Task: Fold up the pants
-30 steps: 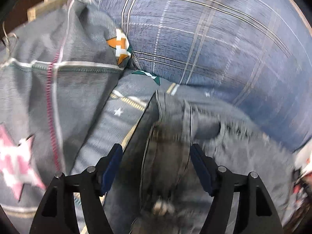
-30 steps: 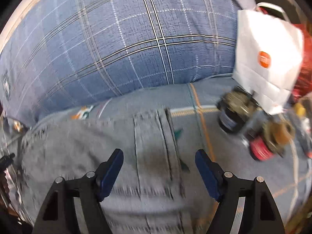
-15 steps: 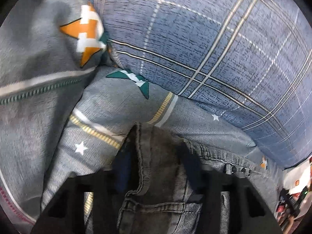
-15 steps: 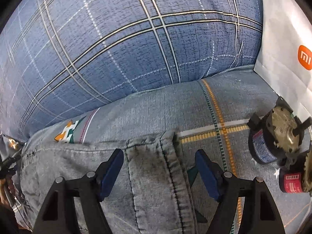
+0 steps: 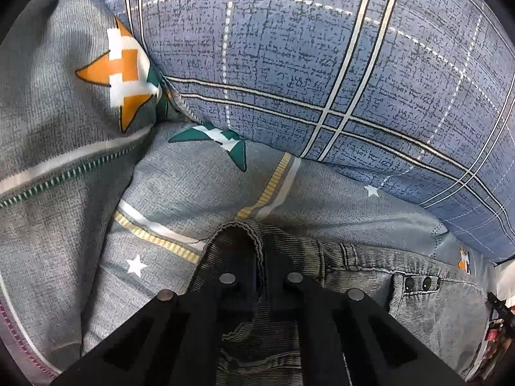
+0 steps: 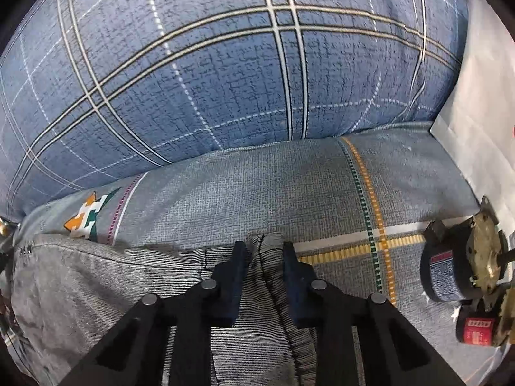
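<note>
The jeans (image 5: 370, 276) lie on the bed (image 5: 199, 189), waistband edge toward the plaid pillow (image 5: 322, 64), with each set of tongs pinching one end of that edge. The main risk, as I judge it, is a slip: denim is stiff and heavy, and both grips sit close to the very rim of the cloth, so a quick lift or an uneven pull between the two hands could drag the fabric out of one pair and leave the fold skewed. A second risk is on the right side, where two small motors (image 6: 457, 273) sit on the bed near the corner being held (a white bag (image 6: 482, 112) stands just behind them); a wide sweep of the cloth could knock them. The pillow, close ahead, could also catch the fabric if it is carried forward instead of back. The left tongs (image 5: 257, 257) are nearly closed, clamped on a rolled-over hem of the jeans that bulges up between the tips; whether they catch one layer or more I cannot tell. The right tongs (image 6: 262, 251) stand a little wider, closed on a puckered ridge of denim squeezed between the blue pads (image 6: 238, 267), the fabric wrinkling on both sides.
</note>
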Demonstrator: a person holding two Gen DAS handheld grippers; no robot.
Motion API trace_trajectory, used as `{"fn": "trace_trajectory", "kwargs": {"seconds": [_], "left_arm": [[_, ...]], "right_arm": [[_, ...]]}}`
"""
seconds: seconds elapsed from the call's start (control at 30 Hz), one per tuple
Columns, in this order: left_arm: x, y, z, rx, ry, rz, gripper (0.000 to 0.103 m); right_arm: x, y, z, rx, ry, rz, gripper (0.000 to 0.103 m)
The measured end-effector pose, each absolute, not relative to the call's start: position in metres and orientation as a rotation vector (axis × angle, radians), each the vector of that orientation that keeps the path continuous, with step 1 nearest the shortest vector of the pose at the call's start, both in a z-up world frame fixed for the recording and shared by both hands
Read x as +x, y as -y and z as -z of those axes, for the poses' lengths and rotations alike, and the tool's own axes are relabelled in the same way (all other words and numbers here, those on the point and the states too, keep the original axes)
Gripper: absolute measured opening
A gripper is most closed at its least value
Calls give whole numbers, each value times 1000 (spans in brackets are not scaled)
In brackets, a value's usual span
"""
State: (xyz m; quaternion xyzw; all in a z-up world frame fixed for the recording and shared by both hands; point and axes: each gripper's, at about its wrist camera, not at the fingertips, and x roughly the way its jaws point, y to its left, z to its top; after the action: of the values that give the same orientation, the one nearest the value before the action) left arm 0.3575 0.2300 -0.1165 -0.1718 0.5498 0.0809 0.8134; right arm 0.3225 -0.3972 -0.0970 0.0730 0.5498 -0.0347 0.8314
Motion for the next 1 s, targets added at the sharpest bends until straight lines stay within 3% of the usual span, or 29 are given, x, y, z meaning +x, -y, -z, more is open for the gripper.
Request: {"fn": "trace_trajectory", "kwargs": {"seconds": [0.27, 0.57, 0.77, 0.83, 1.0], "left_arm": [[323, -230, 38, -391, -1004, -132, 3], [180, -230, -58, -416, -793, -6, 3], [76, -242, -34, -419, -811, 20, 3], [54, -245, -10, -390, -893, 25, 5], [28, -263, 48, -346, -1095, -83, 13]], "right_arm": [[286, 405, 44, 198, -992, 105, 15], [199, 420, -29, 292, -811, 64, 15], [84, 431, -35, 328, -737, 28, 15], [44, 434, -16, 351, -747, 18, 16], [-25, 435, 78, 389, -972, -21, 26]]}}
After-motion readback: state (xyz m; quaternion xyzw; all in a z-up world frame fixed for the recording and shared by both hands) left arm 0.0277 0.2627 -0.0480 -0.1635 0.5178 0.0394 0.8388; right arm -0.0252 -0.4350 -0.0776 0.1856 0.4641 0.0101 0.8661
